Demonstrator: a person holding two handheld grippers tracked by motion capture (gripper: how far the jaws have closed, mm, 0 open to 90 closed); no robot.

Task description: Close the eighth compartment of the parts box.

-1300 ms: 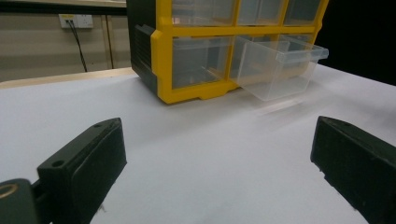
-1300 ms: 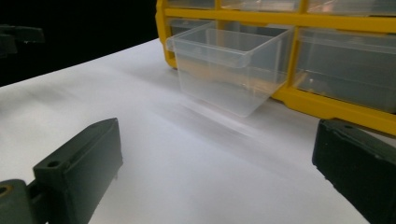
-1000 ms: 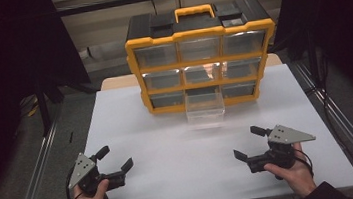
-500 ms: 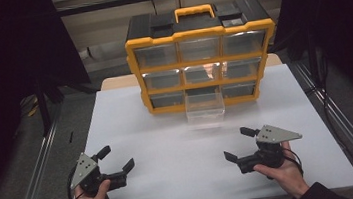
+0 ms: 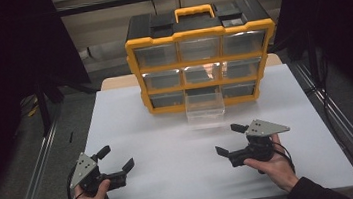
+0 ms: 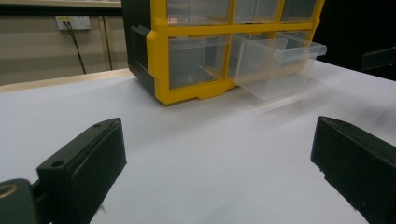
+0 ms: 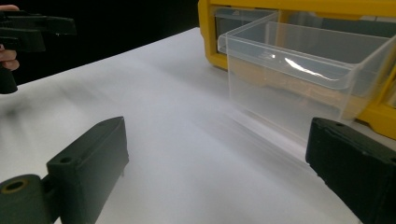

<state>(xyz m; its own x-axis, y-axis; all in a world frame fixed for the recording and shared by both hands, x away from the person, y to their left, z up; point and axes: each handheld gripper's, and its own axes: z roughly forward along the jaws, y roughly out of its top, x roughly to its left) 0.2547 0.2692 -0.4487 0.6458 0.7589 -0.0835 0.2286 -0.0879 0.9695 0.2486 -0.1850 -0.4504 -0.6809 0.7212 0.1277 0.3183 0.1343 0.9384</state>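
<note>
Drawer (image 5: 206, 109) first: in the high view it sticks out from the middle of the bottom row of the yellow cabinet (image 5: 202, 56), clear and empty as far as we can tell, its front hanging over the white surface (image 5: 169, 145). Our right gripper (image 5: 229, 140) sits nearest to it, low over the surface and a little to the drawer's right, jaws spread wide with nothing between them. Our left gripper (image 5: 118, 158) rests near the front left corner, well apart from the drawer, equally wide and empty.

In the left gripper view, the drawer (image 6: 275, 65) shows at an angle, tilted slightly down at its front, so we judge it sits loosely in its slot. The cabinet (image 6: 187, 51) stands flat on the surface.

In the right gripper view, the drawer (image 7: 303, 70) is close ahead and to the right, its rim and thin front wall plain to see, and the left gripper (image 7: 28, 28) is far off at the upper left. To handle the drawer well, we should bring the right gripper square to the front wall, close on the rim gently since the plastic looks thin and slippery, and move it straight along its slot so it does not jam. The left gripper could steady the cabinet if it slides.
</note>
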